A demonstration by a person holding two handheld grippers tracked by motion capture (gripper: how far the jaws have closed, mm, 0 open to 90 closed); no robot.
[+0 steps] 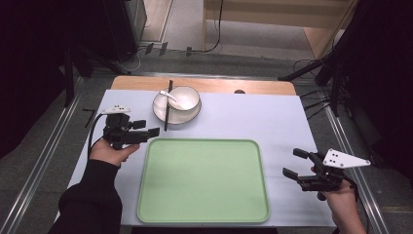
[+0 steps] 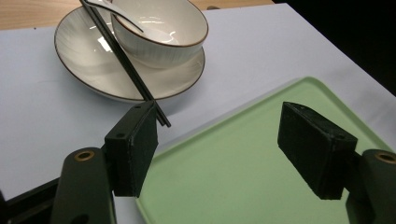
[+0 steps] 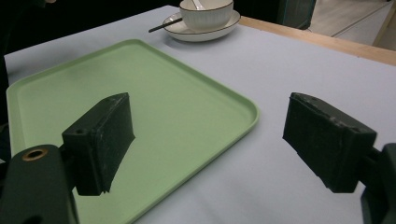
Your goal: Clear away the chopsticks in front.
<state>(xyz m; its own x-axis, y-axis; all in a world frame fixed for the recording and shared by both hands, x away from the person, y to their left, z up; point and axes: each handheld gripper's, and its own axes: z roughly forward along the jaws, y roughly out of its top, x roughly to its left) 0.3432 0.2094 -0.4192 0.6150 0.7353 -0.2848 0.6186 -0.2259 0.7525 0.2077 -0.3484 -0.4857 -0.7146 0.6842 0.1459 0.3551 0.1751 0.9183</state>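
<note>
Leftmost, left gripper (image 1: 148,127) hovers w/ jaws spread wide, nothing btwn them, just beside the black chopsticks (image 1: 167,109) lying across the plate (image 1: 160,111) under the bowl (image 1: 184,98), spoon (image 1: 170,98) inside. Green tray (image 1: 204,180) sits mid-table; right gripper (image 1: 294,163) at far right, jaws spread, empty.

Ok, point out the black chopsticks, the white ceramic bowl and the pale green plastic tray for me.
black chopsticks (image 2: 122,59), left gripper view, mid-shaft lying across the plate.
white ceramic bowl (image 1: 185,99), high view, inner wall.
pale green plastic tray (image 1: 204,214), high view, bare floor near its front rim.
</note>
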